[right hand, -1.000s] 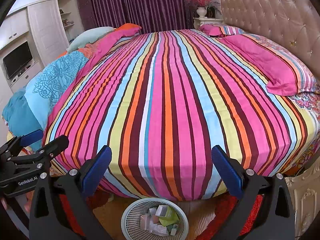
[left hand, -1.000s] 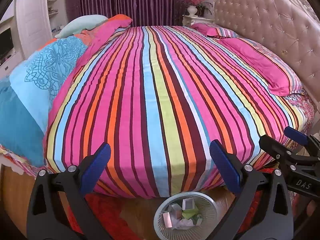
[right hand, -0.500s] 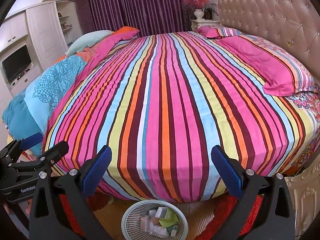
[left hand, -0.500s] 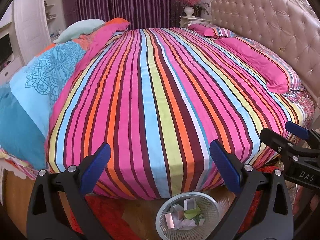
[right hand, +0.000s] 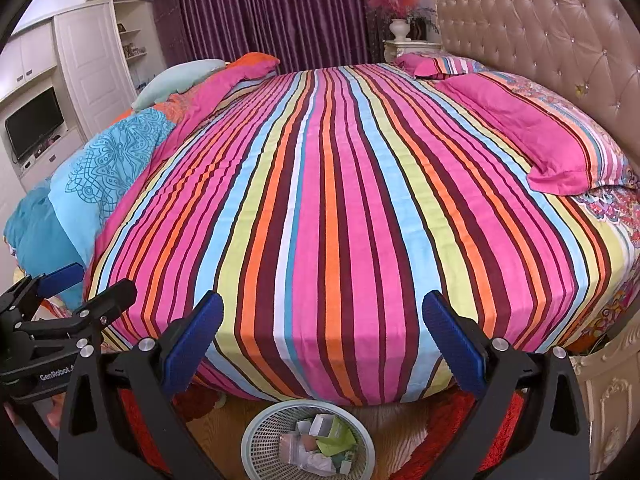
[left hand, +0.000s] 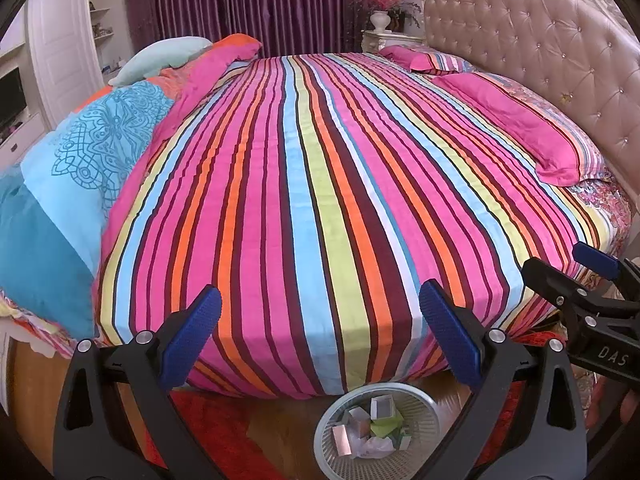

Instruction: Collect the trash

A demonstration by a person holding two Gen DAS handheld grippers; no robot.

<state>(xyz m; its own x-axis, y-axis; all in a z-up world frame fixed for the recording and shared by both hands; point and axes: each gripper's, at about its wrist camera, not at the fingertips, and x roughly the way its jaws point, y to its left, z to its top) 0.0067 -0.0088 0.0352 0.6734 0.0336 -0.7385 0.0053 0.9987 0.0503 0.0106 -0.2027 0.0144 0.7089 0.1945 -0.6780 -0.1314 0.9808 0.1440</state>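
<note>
A pale mesh waste basket (left hand: 428,412) stands on the floor at the near edge of the bed; it also shows in the right wrist view (right hand: 260,428). It holds several pieces of trash (left hand: 376,428): small boxes, green paper, crumpled white wrap (right hand: 324,440). My left gripper (left hand: 320,332) is open and empty above the basket. My right gripper (right hand: 320,340) is open and empty above it too. Each gripper shows in the other's view, the right one (left hand: 580,280) and the left one (right hand: 76,292). The striped bedspread (left hand: 320,180) shows no trash.
Two pink pillows (left hand: 516,120) lie by the tufted headboard (left hand: 540,40). A blue and pink duvet (left hand: 92,152) is piled along the left side. A red rug (left hand: 224,432) lies on the wooden floor. A cabinet with a TV (right hand: 34,124) stands far left, a nightstand with a vase (right hand: 400,30) at the back.
Both grippers have risen and drawn back slightly, so the bed sits a little lower in view. Both stay open and empty.
</note>
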